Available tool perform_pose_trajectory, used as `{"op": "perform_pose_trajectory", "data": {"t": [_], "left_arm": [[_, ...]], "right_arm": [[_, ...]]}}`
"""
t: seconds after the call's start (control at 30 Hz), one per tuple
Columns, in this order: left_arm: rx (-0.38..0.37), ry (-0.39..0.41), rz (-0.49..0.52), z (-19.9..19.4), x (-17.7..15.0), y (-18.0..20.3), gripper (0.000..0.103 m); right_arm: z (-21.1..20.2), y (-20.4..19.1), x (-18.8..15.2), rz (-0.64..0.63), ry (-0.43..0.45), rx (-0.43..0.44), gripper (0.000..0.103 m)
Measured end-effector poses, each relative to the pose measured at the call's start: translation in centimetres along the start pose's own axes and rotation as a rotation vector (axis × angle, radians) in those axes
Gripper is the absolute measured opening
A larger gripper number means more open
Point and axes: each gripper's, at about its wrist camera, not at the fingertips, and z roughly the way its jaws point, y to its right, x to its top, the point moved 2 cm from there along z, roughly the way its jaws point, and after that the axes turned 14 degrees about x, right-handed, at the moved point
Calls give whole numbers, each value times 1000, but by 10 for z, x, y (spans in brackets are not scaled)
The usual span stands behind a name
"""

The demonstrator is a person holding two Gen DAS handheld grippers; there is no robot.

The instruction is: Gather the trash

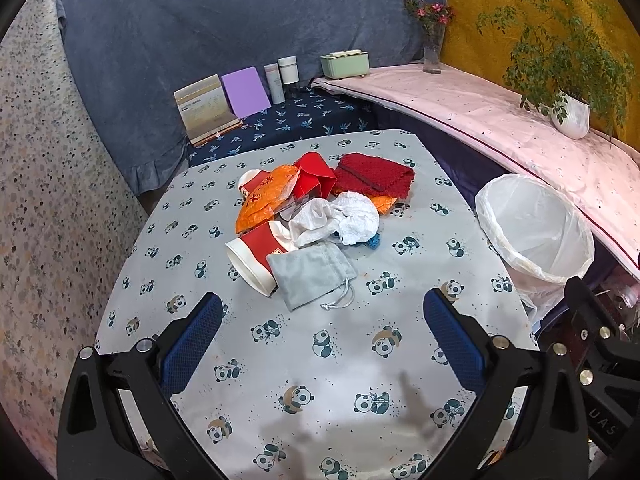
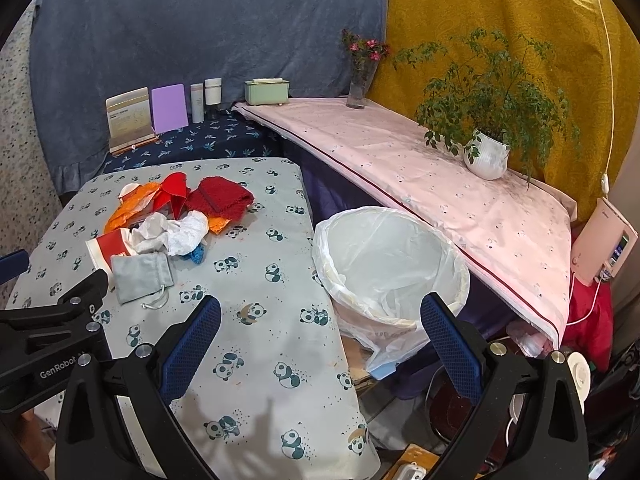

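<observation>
- Left wrist view: left gripper (image 1: pixel 322 310) spread wide, empty, hanging just short of the trash pile (image 1: pixel 316 208) mid-worktop (image 1: pixel 400 360).
- Right gripper (image 2: pixel 320 312) also spread, empty, nearer the lined bin (image 2: pixel 390 264), which sits off the worktop's right edge, right of the pile.
- We'd take the paper cup (image 1: pixel 256 256) first: nearest edge of the pile, pinch its rim lightly.
- Pile: crumpled white tissue (image 1: pixel 340 220), orange wrapper (image 1: pixel 264 200), red carton (image 1: pixel 316 178). Grey pouch (image 1: pixel 310 274) and red cloth (image 1: pixel 374 174) look like keepers.

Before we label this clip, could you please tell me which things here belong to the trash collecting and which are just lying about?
Job:
crumpled tissue
orange wrapper
paper cup
lined bin

Lying about:
potted plant
flower vase
purple card
green box
</observation>
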Motion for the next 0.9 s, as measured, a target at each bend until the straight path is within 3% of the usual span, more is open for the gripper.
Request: {"op": "perform_pose_trajectory", "data": {"t": [0.9], "left_arm": [[-19, 20, 1, -11, -13, 0, 96]], "right_arm": [[-13, 6, -9, 18, 9, -30, 96]]}}
